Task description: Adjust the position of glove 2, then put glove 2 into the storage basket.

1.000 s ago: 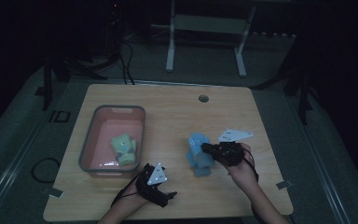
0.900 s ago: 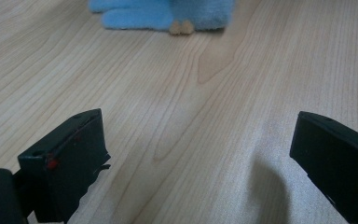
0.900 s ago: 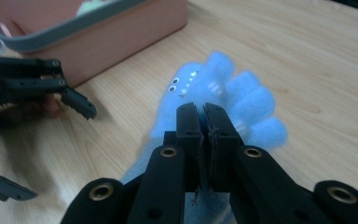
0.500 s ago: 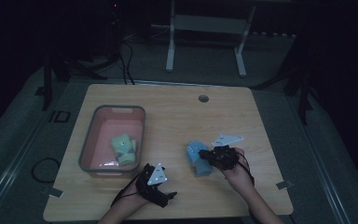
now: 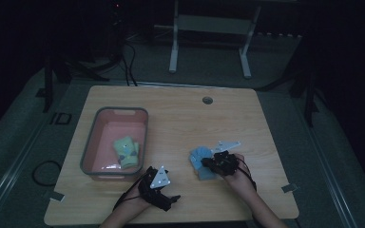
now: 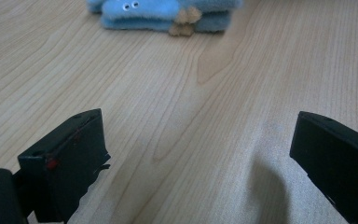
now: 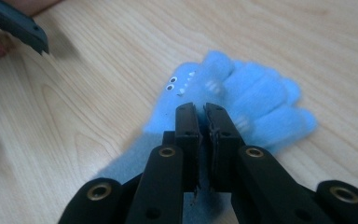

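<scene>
Right gripper point(image 7: 204, 109) clamped shut on blue glove point(image 7: 242, 93), flat on table point(image 5: 180, 114) right of pink bin point(image 5: 90, 147); cuff hidden under jaws. Left gripper point(image 6: 196, 154) open, empty, below bin. Green glove point(image 5: 126, 152) dim inside bin.

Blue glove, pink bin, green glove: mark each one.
blue glove point(image 7: 242, 93): right gripper view, on the fuzzy finger part.
pink bin point(image 5: 88, 152): high view, on its left wall.
green glove point(image 5: 127, 151): high view, on its middle, inside the bin.
</scene>
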The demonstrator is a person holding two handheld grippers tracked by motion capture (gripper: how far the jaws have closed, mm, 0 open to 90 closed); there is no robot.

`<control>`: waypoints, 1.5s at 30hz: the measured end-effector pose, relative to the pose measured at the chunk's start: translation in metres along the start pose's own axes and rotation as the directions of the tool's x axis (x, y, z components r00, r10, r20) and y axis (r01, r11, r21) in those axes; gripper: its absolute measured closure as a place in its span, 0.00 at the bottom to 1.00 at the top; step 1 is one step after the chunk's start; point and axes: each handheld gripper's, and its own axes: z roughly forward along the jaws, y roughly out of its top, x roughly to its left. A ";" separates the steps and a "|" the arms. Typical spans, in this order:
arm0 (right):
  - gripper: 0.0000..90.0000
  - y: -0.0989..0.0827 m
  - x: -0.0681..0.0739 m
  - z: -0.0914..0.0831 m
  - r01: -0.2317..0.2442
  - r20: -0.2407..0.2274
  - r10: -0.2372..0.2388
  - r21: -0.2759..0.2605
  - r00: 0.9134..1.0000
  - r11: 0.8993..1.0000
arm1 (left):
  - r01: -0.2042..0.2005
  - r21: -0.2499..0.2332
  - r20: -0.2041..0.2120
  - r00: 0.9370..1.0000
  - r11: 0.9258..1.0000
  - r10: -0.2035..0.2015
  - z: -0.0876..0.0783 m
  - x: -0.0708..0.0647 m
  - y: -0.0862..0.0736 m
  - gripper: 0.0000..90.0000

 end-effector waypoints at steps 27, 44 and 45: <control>0.19 -0.003 -0.017 -0.023 -0.059 -0.090 0.053 -0.060 0.994 0.996 | -0.023 -0.086 0.044 0.999 0.996 0.027 -0.001 -0.013 0.024 0.05; 0.24 0.015 -0.052 -0.035 -0.136 -0.128 0.122 -0.113 0.984 0.984 | -0.182 -0.085 0.098 0.977 0.980 0.190 0.034 -0.009 0.075 0.16; 0.28 0.017 -0.053 -0.032 -0.123 -0.119 0.112 -0.095 0.987 0.988 | -0.196 -0.093 0.100 0.974 0.976 0.205 0.036 -0.010 0.078 0.17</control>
